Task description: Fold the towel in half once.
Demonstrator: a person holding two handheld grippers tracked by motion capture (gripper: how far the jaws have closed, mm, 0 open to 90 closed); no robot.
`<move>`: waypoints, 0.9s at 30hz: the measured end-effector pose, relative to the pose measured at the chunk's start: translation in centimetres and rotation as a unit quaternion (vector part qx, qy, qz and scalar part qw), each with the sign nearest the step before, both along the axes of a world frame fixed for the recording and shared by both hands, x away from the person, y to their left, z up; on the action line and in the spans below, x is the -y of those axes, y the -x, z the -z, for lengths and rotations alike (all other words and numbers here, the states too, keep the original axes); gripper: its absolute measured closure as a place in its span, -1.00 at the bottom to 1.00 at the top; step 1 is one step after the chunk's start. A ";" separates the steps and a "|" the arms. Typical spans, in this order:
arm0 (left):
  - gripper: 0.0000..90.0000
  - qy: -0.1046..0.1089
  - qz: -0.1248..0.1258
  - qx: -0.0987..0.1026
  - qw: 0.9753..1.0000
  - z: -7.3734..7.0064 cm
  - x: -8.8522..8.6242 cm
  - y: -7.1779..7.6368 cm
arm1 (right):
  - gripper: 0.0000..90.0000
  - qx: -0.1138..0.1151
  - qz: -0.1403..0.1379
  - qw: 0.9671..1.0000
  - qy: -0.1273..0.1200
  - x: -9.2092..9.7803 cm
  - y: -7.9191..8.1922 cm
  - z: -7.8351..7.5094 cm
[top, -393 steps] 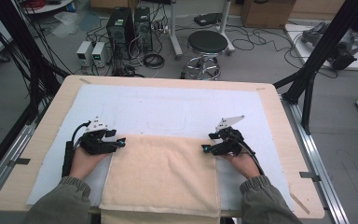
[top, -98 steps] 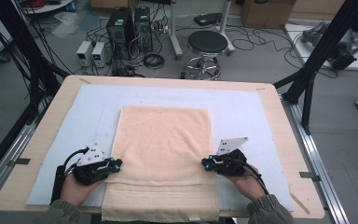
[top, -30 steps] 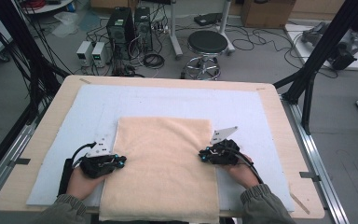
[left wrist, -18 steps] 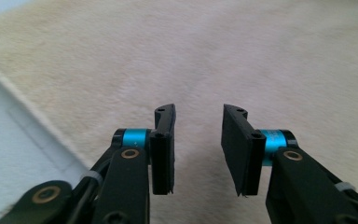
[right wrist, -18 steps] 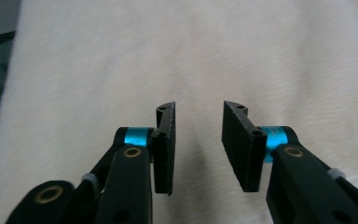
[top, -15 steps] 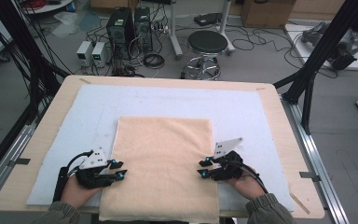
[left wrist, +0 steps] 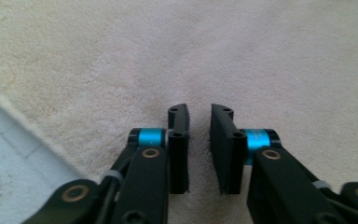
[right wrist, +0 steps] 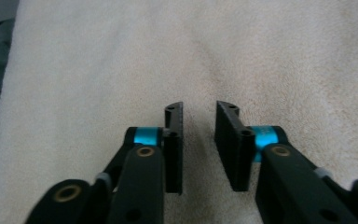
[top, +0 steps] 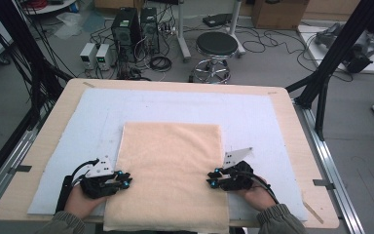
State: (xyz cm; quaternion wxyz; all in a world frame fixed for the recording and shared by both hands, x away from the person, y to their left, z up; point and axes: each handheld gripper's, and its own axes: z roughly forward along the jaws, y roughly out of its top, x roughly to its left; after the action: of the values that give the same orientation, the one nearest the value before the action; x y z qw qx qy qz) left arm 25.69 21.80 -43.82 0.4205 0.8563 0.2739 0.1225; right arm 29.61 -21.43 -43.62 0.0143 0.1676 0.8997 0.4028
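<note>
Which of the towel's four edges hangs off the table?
The near edge of the towel, the one on the person's side between the left claw and right claw; the other three edges lie flat on the table.

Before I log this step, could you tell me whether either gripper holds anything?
Nothing is held: the left gripper and right gripper stand open over the peach terry towel.

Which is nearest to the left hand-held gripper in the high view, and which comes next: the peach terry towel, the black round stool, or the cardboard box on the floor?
From the left hand-held gripper:
1. Peach terry towel, right beside it on the table.
2. Black round stool, beyond the table's far edge.
3. Cardboard box, far right on the floor.
</note>
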 end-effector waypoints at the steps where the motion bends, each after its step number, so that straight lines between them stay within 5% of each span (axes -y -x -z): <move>1: 0.54 -0.001 -0.005 0.006 1.000 -0.1 0.0 -0.1 | 0.46 0.002 0.003 1.000 -0.003 0.1 -0.1 -0.1; 18: 0.10 0.028 -0.053 0.036 0.998 -1.0 -0.6 -1.9 | -0.22 0.027 0.101 0.994 -0.032 1.0 -2.3 -1.4; 27: -0.24 0.038 -0.083 0.040 0.995 -1.9 -0.7 -3.3 | -0.38 0.046 0.115 0.992 -0.031 -0.1 -4.2 -2.4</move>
State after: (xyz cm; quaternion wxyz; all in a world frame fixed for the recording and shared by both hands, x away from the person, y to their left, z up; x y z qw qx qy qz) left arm 28.97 22.46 -41.94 0.4520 0.8084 0.3310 0.1807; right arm 33.76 -21.34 -41.23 0.0967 0.2517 0.8597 0.4339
